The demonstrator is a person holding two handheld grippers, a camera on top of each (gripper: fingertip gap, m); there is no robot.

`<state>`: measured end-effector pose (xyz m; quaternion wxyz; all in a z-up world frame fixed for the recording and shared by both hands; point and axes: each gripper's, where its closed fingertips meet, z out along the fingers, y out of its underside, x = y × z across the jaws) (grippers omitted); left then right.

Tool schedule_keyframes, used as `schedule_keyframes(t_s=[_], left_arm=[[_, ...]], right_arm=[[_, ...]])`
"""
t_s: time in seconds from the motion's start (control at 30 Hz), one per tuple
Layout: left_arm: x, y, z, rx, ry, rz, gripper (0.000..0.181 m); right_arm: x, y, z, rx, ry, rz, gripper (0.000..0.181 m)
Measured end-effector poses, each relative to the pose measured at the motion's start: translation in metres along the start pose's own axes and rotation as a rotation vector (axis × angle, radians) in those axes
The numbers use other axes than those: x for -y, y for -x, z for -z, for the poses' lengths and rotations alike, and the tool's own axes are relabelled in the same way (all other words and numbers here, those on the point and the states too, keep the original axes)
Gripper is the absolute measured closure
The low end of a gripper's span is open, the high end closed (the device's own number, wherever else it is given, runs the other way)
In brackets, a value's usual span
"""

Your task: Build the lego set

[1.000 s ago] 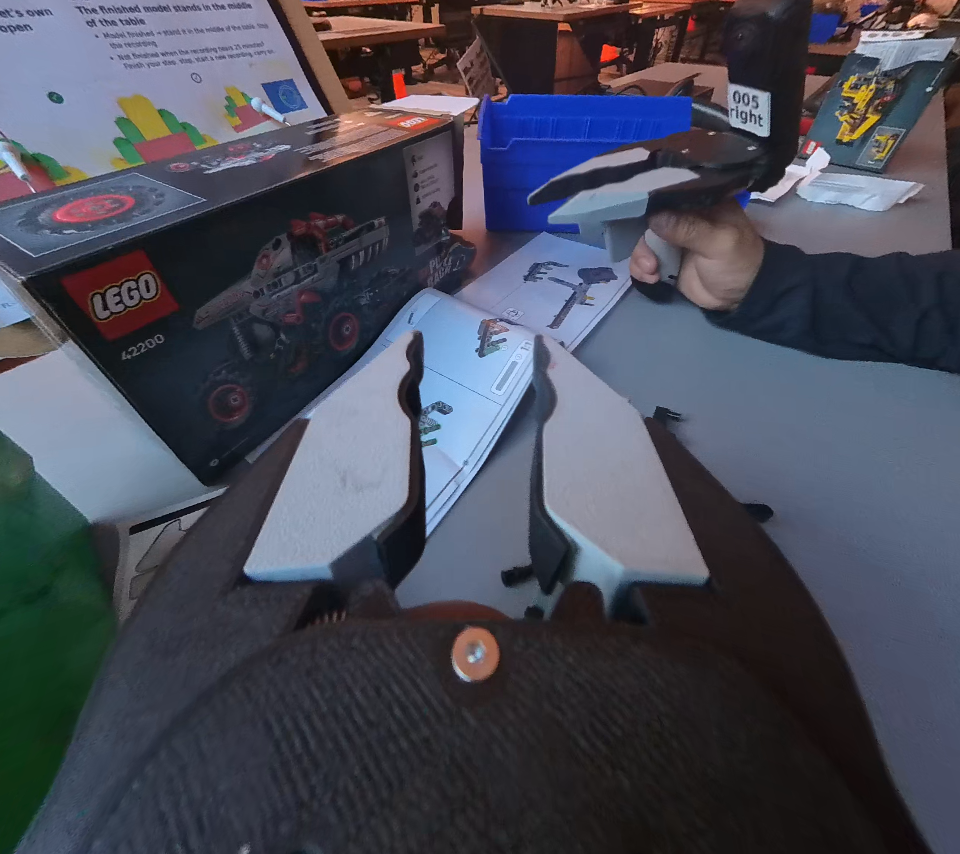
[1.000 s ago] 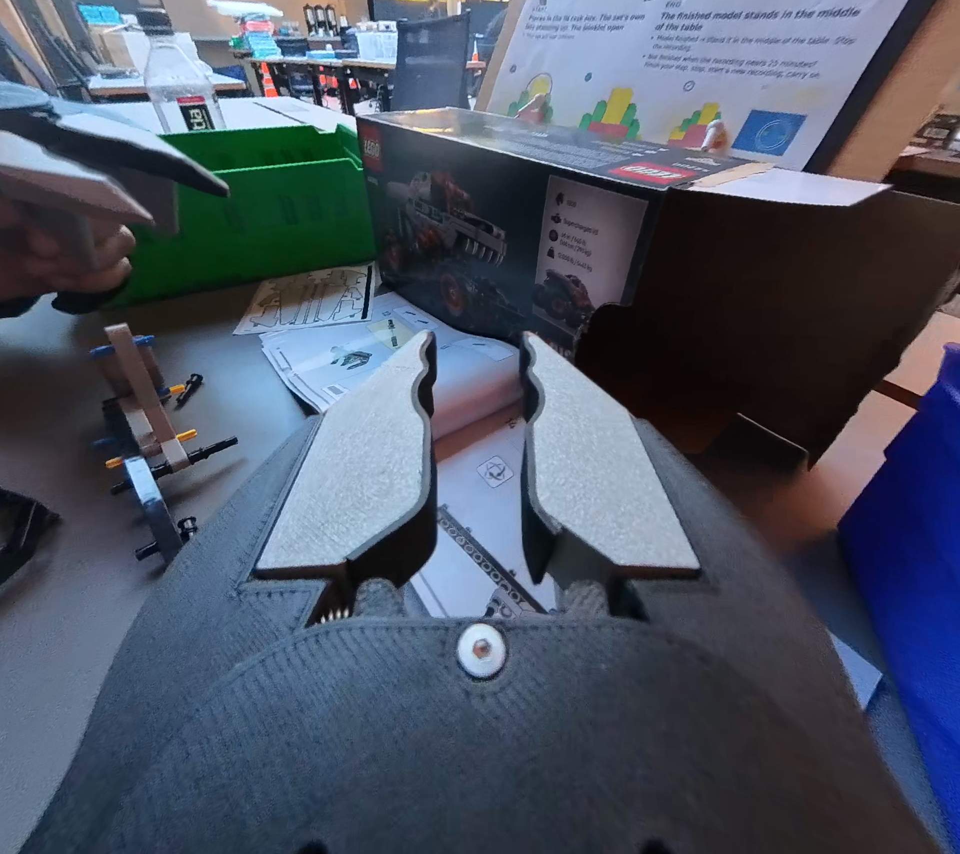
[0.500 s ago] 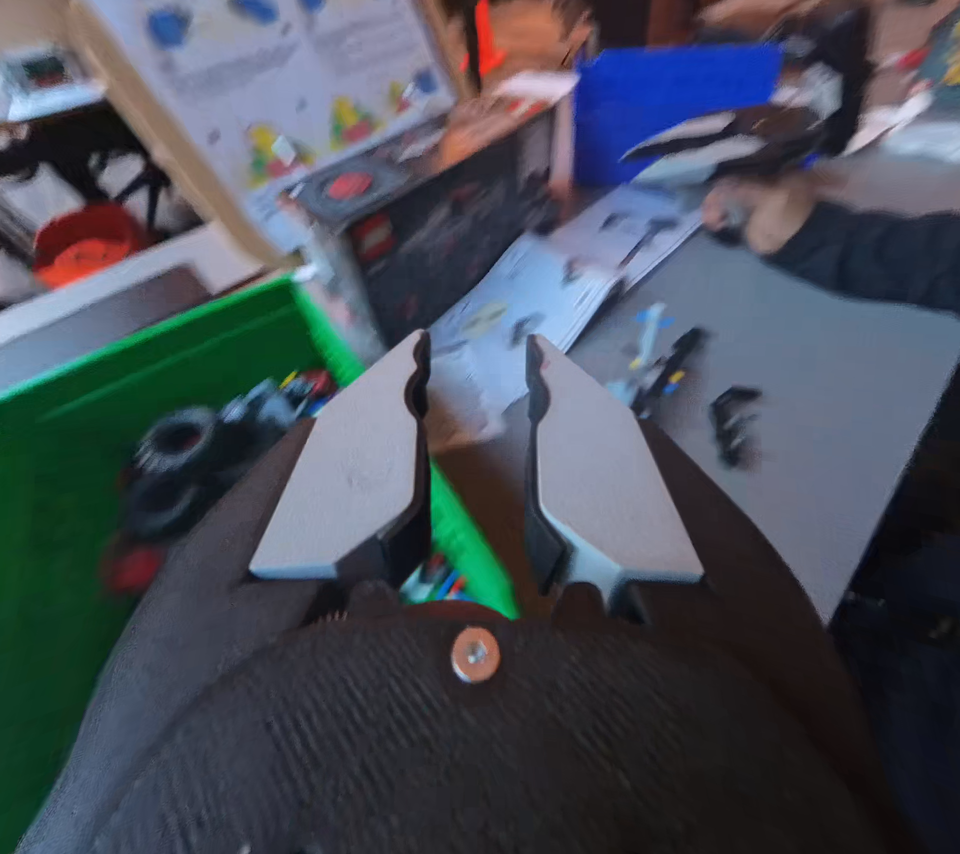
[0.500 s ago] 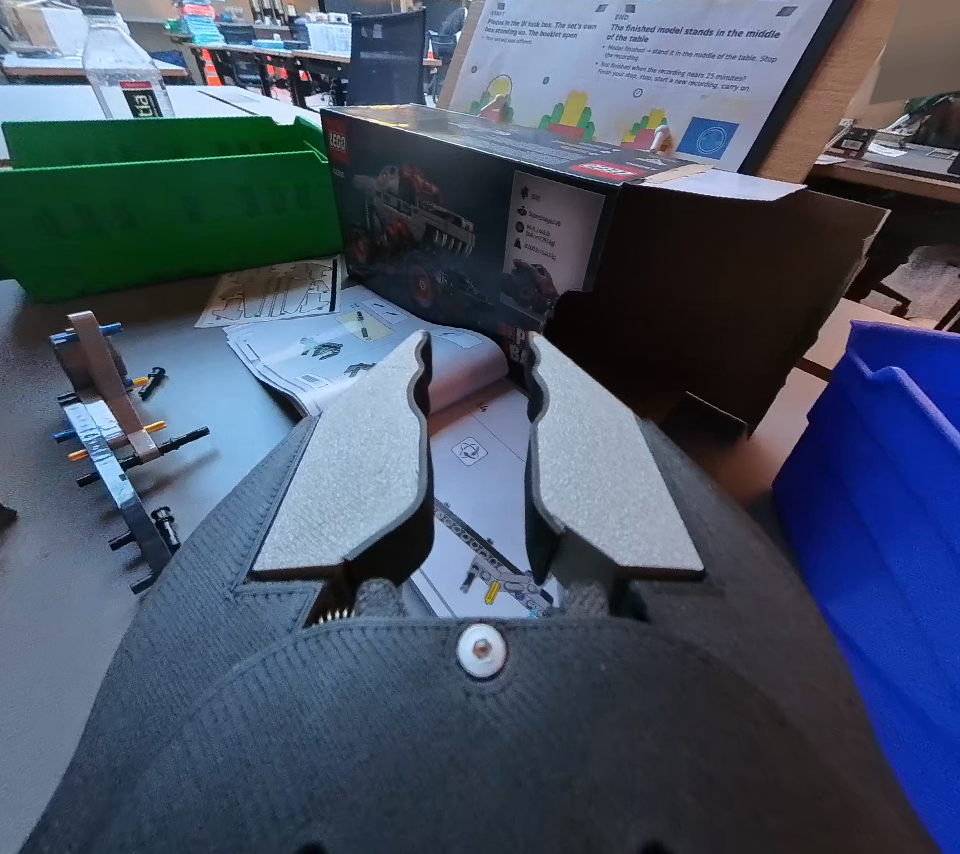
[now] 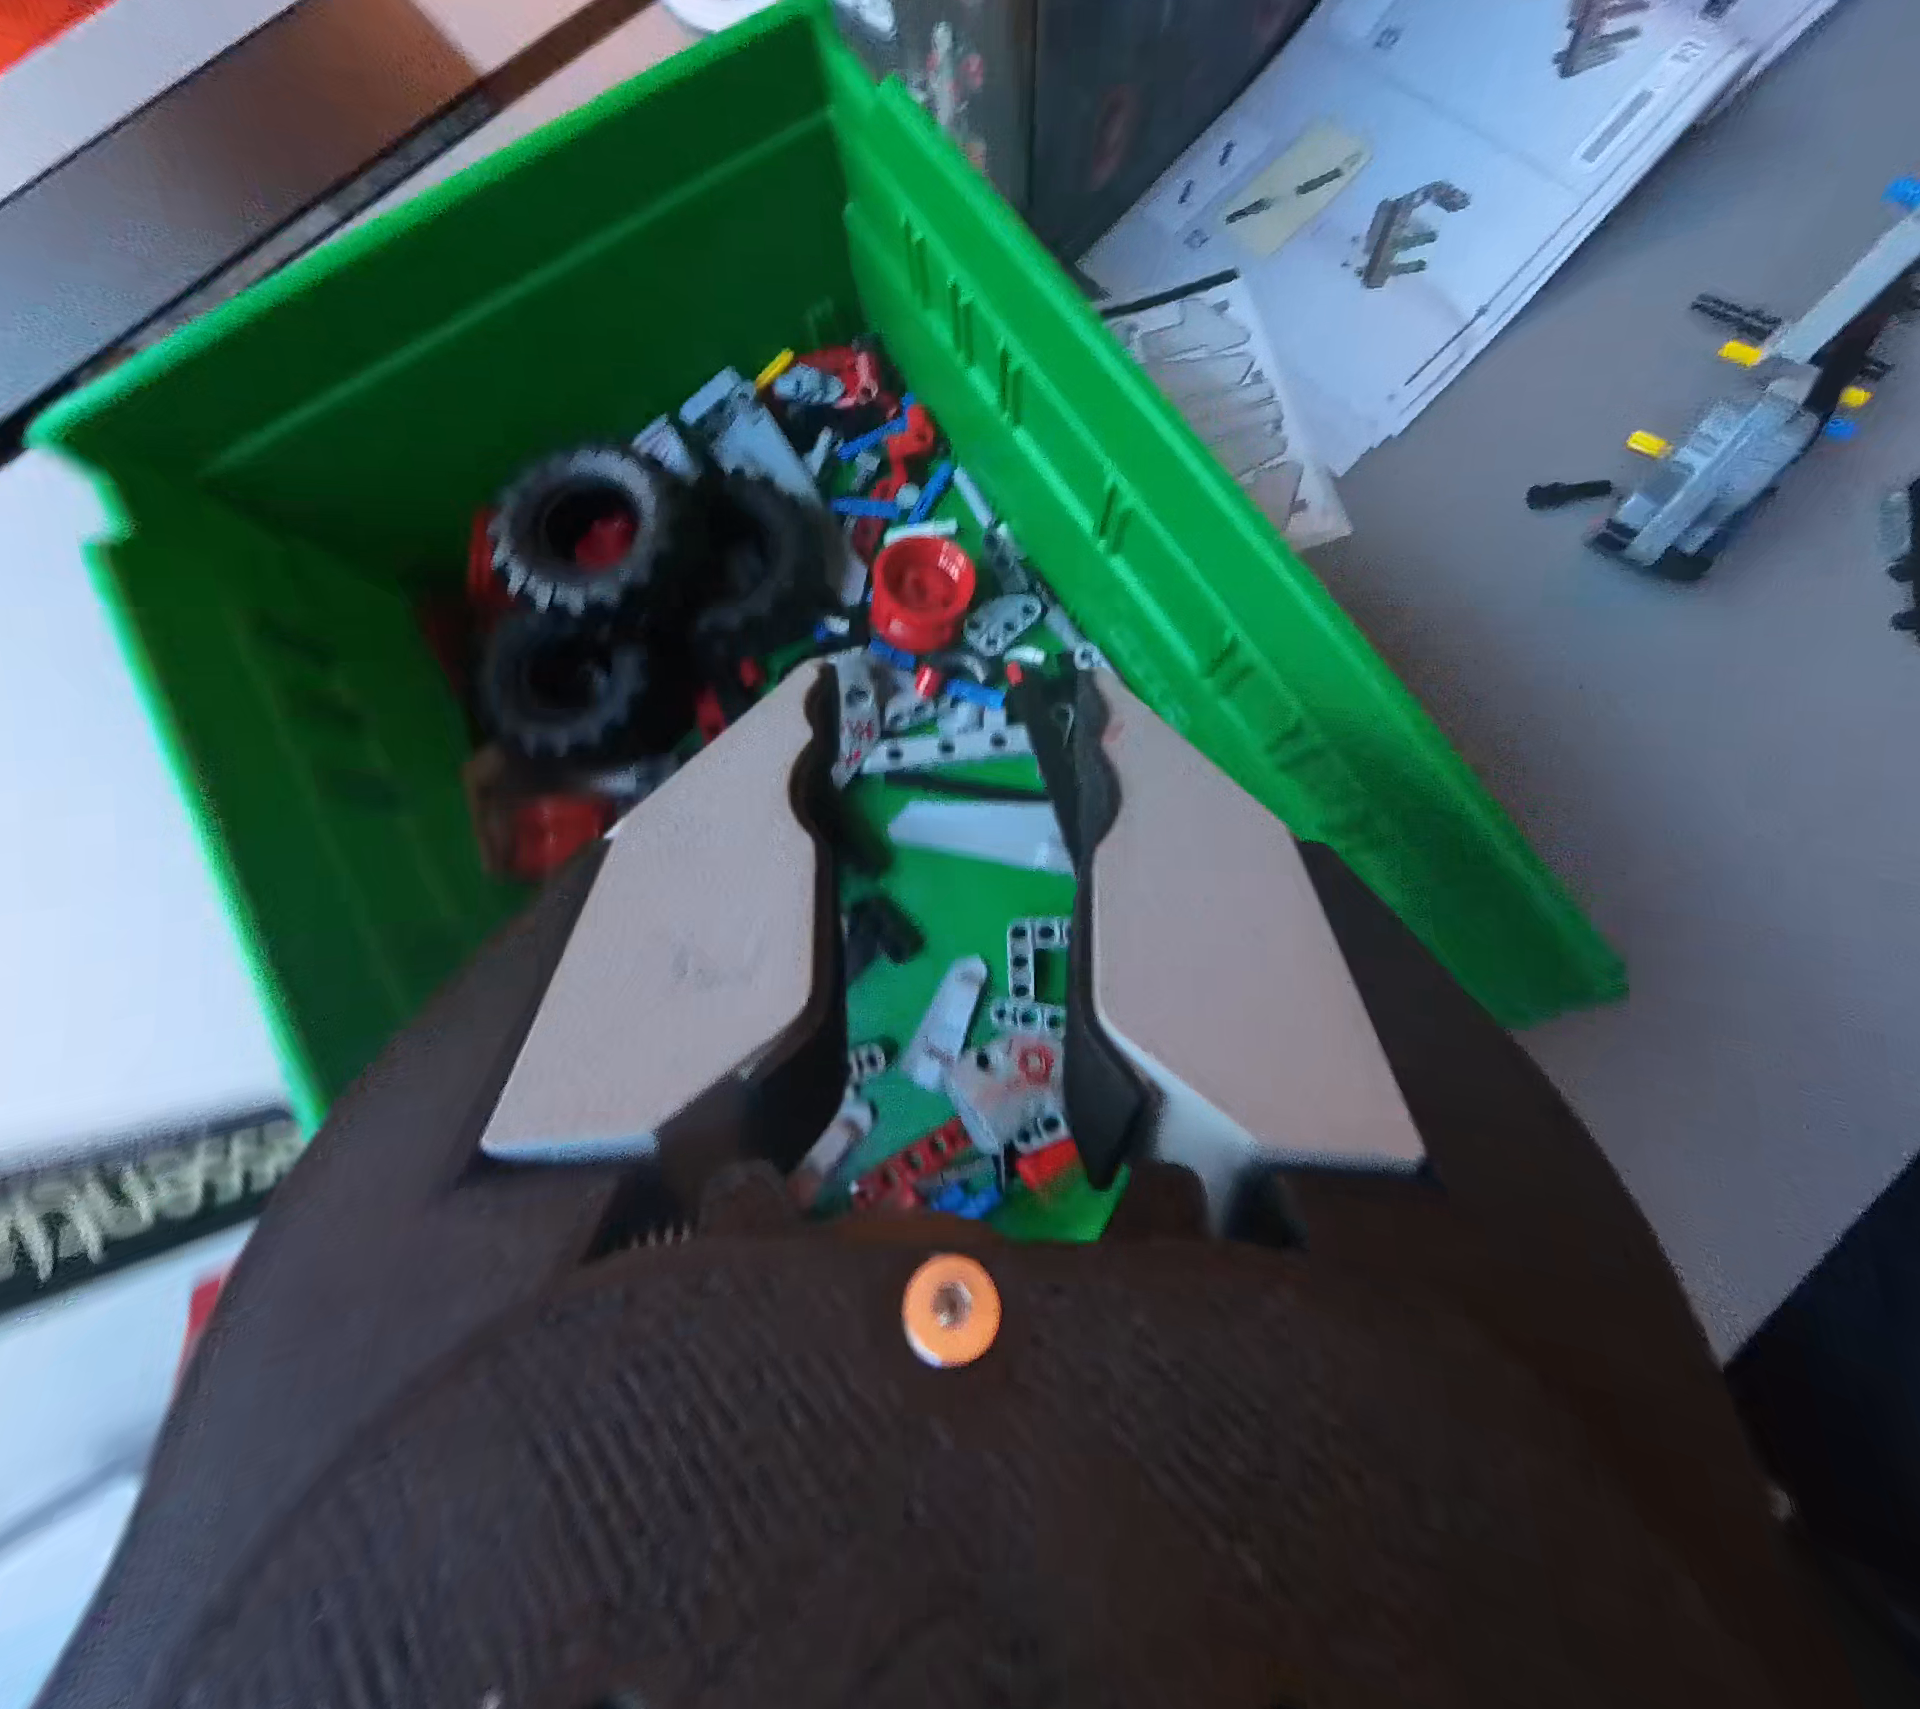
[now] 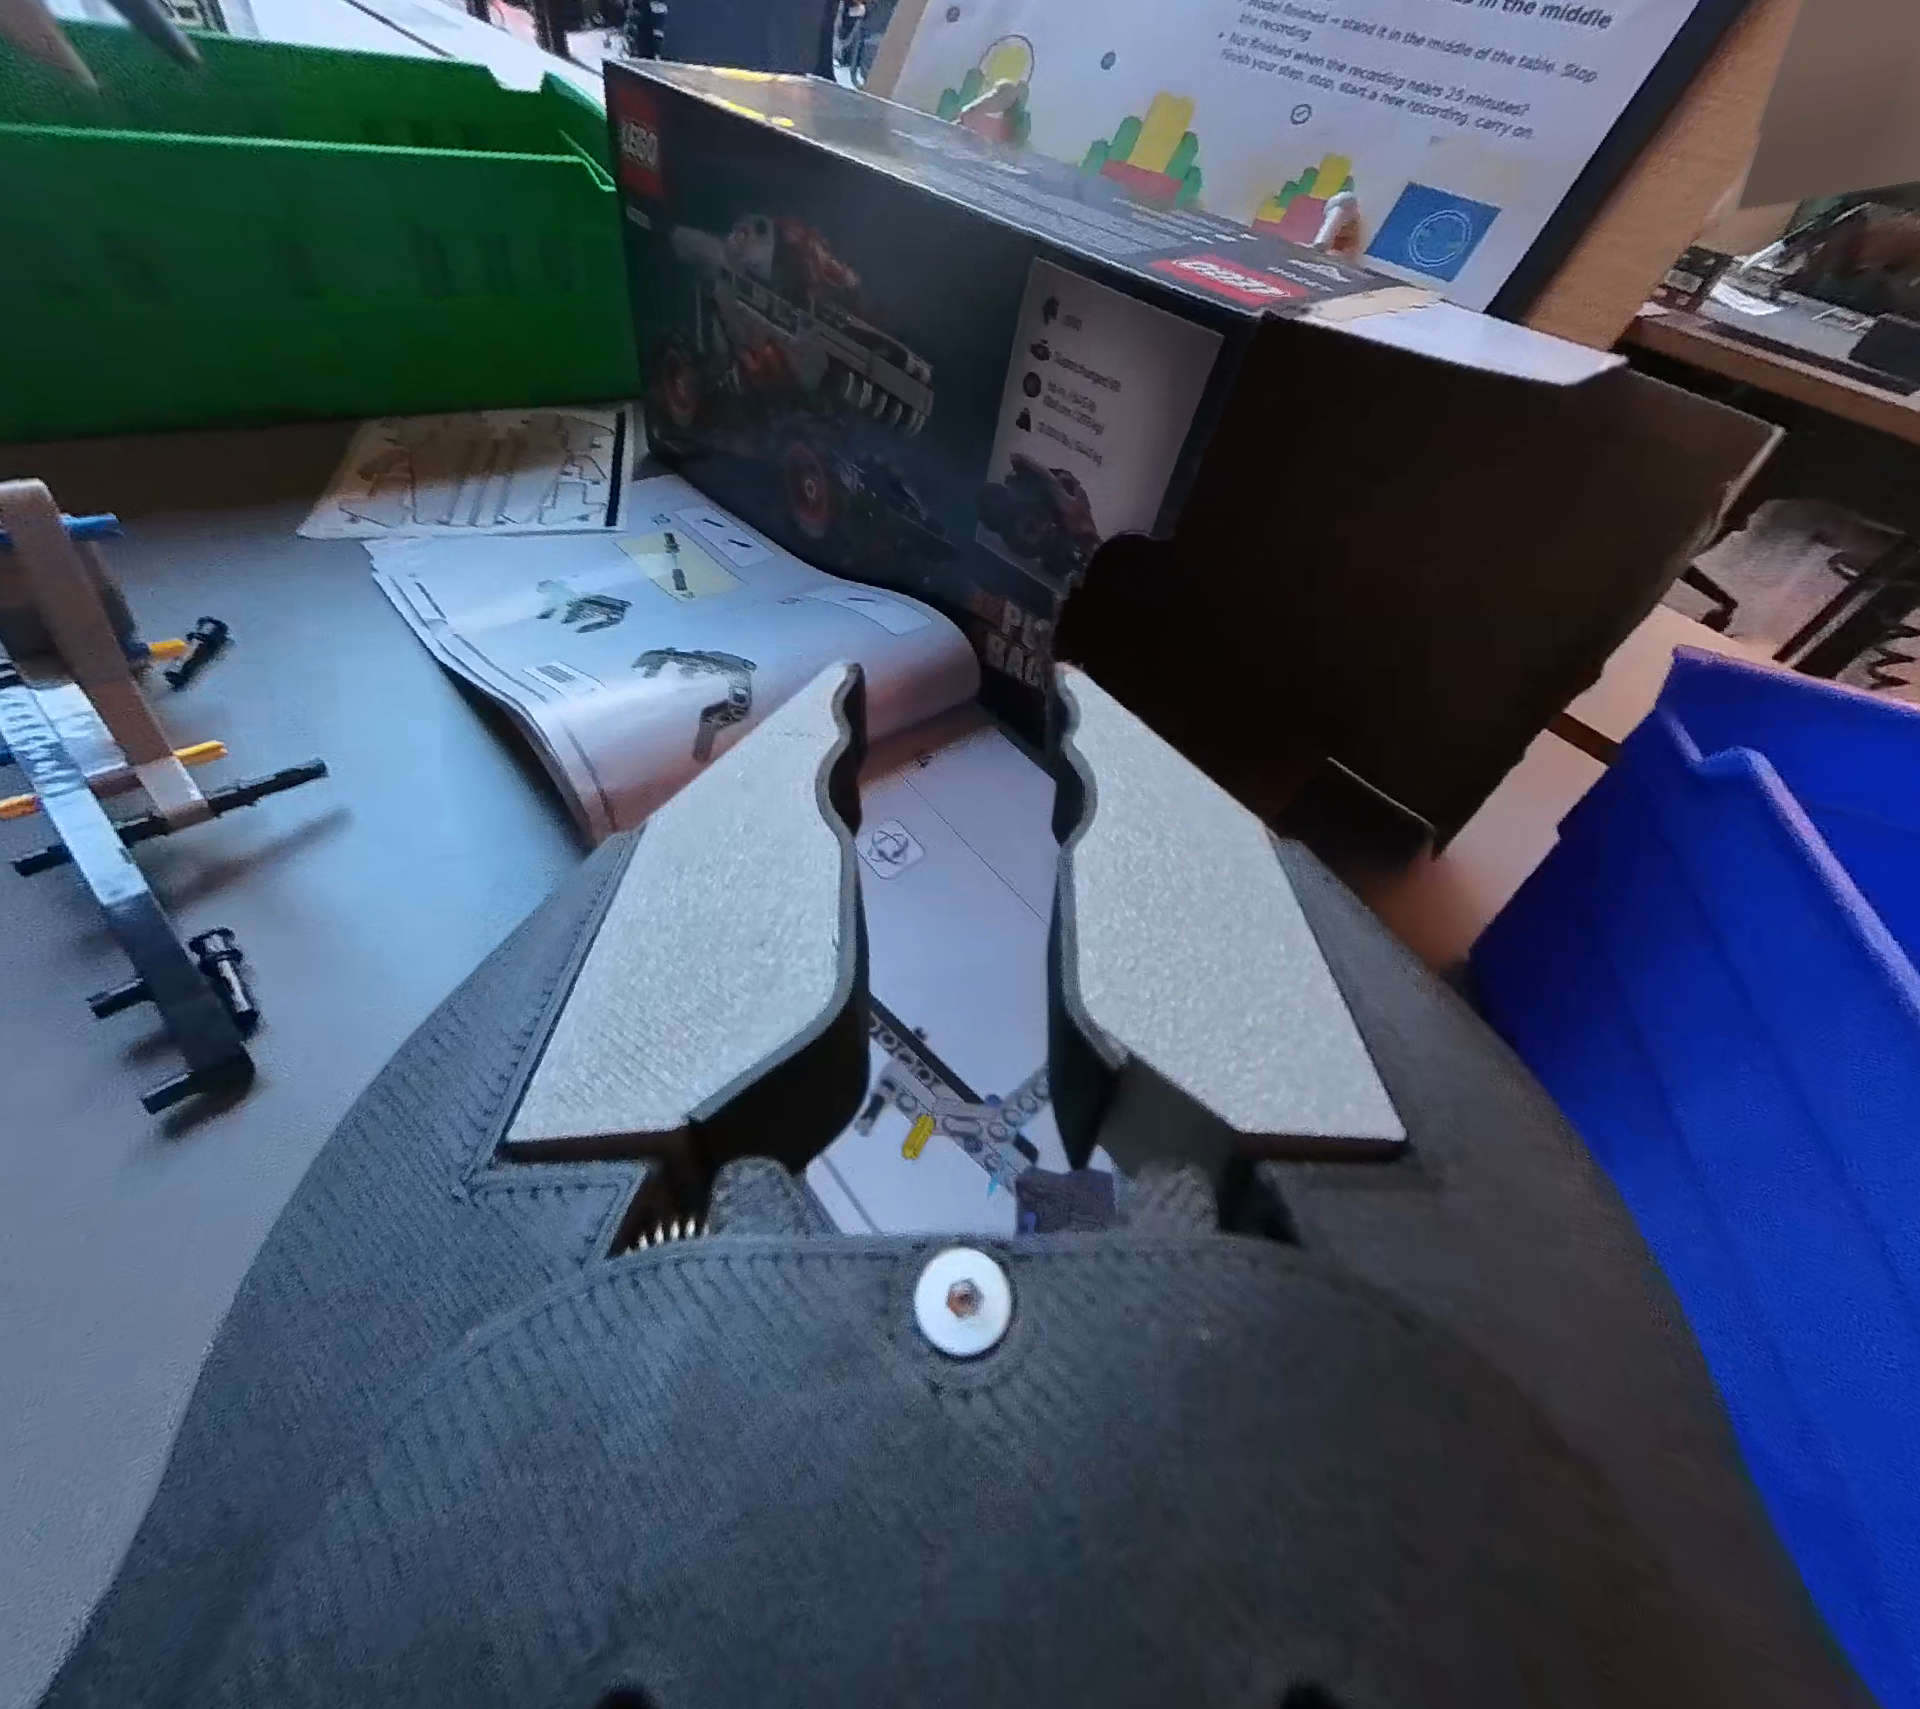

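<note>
Two claws are working at this grey surface (image 6: 312, 828). Left claw (image 5: 940, 703) is hanging over the green bin (image 5: 1143, 537), jaws apart with nothing between them, above loose lego pieces (image 5: 966, 724), black tyres (image 5: 582, 527) and a red wheel hub (image 5: 920, 584). Right claw (image 6: 956, 724) is hovering, jaws apart and empty, over the open instruction booklet (image 6: 644, 620) lying beside the lego box (image 6: 883, 371). Partly built frame (image 6: 114, 786) is sitting left of the booklet; a blue bin (image 6: 1714, 984) is standing right.
</note>
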<state>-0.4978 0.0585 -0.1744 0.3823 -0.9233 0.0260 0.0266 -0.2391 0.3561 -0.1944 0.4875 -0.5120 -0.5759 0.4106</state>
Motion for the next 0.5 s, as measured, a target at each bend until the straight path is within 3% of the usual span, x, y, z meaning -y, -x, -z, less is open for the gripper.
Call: schedule_keyframes(t_s=[0.17,0.37,0.5], left_arm=[[0.014,-0.010,-0.039,-0.187,0.148,-0.114,0.140],[0.006,0.013,-0.062,-0.190,0.363,-0.214,0.143],[0.009,0.020,-0.069,-0.148,0.410,-0.289,0.142]], right_arm=[[-0.006,0.001,-0.001,0.027,0.016,-0.018,0.139],[-0.013,-0.007,-0.005,-0.023,0.057,0.018,0.138],[-0.012,-0.016,-0.003,-0.062,0.051,-0.002,0.138]])
